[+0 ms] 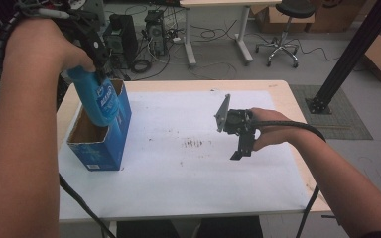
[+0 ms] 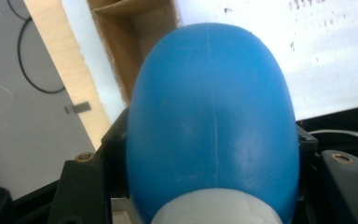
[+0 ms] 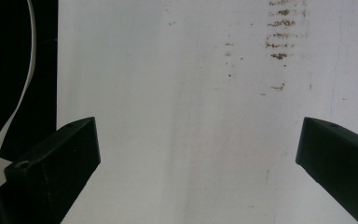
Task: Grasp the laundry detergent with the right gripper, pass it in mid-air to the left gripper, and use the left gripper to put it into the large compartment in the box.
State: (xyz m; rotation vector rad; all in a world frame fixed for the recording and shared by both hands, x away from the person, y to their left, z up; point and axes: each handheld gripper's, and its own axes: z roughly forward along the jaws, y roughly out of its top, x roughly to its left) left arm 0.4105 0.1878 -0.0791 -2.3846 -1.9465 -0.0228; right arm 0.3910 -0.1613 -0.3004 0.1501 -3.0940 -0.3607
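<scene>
A blue plastic bottle [image 1: 96, 96] with a white cap hangs tilted over the open top of a blue cardboard box [image 1: 101, 144] at the table's left edge, its bottom end just inside the opening. My left gripper [image 1: 92, 59] is shut on the bottle near its cap end. In the left gripper view the bottle [image 2: 212, 126] bulges between the jaws, with the brown inside of the box [image 2: 135, 37] beyond it. My right gripper [image 1: 242, 146] hovers open above the middle right of the table, jaws pointing down; its view shows nothing between the wide-set jaws [image 3: 196, 158].
The white sheet [image 1: 188, 163] covering the wooden table bears a few brown speckles [image 1: 193, 144] near its middle. Beyond the table stand computer towers [image 1: 121, 37], a desk and a stool [image 1: 283, 29]. A black metal post [image 1: 352, 49] rises at the right.
</scene>
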